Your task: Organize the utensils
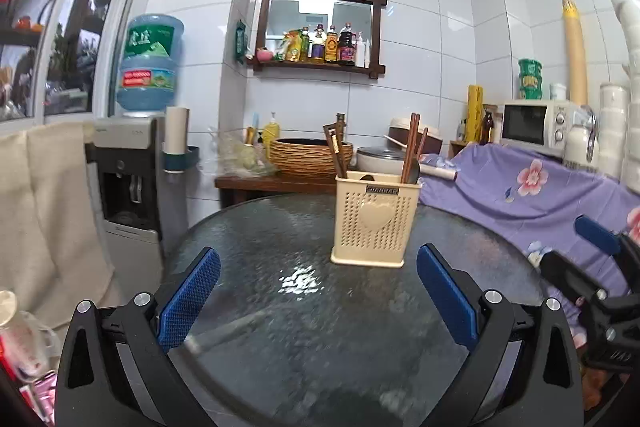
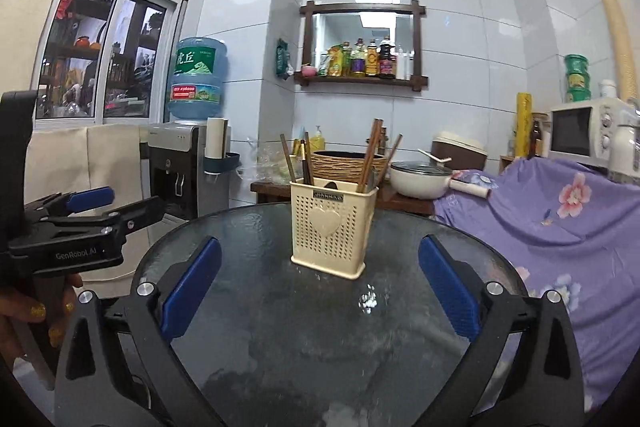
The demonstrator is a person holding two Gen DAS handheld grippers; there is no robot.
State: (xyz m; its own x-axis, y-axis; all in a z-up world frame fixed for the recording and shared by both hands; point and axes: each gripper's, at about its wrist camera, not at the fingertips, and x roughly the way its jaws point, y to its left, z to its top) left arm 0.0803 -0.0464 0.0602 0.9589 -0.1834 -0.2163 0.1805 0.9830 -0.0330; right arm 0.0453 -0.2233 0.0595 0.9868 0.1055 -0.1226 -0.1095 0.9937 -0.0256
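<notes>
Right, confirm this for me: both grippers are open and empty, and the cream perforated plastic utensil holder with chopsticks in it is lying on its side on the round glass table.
Not quite. The cream perforated plastic utensil holder stands upright on the round glass table, chopsticks sticking up from it; both wrist views show this. The rest holds: the left gripper and the right gripper are open and empty.

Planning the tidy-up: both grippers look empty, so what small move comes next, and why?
Probably pull both back: the left gripper and right gripper are open and empty, the chopsticks already stand in the cream utensil holder, and the glass table shows no loose utensils.
</notes>
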